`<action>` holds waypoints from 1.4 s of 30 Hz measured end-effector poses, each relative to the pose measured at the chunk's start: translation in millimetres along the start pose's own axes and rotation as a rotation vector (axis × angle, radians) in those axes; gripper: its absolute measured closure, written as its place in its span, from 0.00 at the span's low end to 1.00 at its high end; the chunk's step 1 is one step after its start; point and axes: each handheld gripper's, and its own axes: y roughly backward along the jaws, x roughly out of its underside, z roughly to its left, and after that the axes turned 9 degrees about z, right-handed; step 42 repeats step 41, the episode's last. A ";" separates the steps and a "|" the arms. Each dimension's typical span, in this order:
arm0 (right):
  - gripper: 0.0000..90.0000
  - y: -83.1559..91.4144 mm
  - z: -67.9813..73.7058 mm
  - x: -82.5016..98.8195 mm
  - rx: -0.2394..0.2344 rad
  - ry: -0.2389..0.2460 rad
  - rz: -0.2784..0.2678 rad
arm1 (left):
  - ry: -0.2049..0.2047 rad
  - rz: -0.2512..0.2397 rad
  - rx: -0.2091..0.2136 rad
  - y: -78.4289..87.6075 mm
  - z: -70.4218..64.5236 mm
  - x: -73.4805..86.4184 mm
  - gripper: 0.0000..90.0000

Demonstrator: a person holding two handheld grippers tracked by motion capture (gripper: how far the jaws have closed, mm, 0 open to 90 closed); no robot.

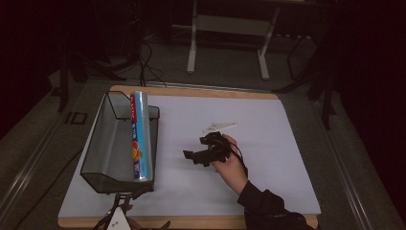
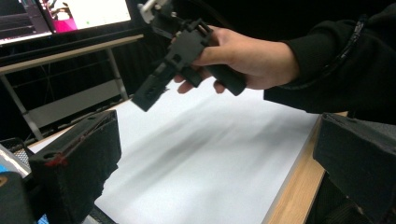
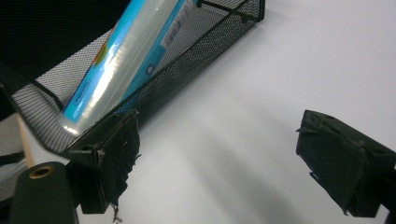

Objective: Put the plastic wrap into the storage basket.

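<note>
Black right gripper (image 1: 191,156) in a raised hand (image 1: 230,165), fingers spread (nothing between), pointing toward the mesh basket (image 1: 98,148).

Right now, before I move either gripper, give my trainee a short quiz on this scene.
1. True or false: the right gripper has its fingers shut on the roll.
2. Where does the blue roll lie?
A. flat on the white mat
B. in the black mesh basket, against its right wall
C. between the left gripper's fingers
3. Fill in: the right gripper's fingers point toward the ____.

Key:
1. False; they stand open with nothing between them.
2. B.
3. Basket.
</note>
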 end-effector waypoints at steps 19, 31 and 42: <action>0.15 23.9 -12.4 53.8 -0.007 -0.037 0.002 | -0.004 0.006 0.002 -1.0 -0.8 -0.1 0.02; 0.15 36.2 -19.6 73.4 0.015 -0.047 -0.027 | -0.012 0.007 0.007 -0.7 -1.4 -0.4 0.02; 0.15 28.3 -16.8 74.2 0.028 -0.010 -0.004 | -0.016 0.009 0.012 -0.5 -1.5 -0.7 0.02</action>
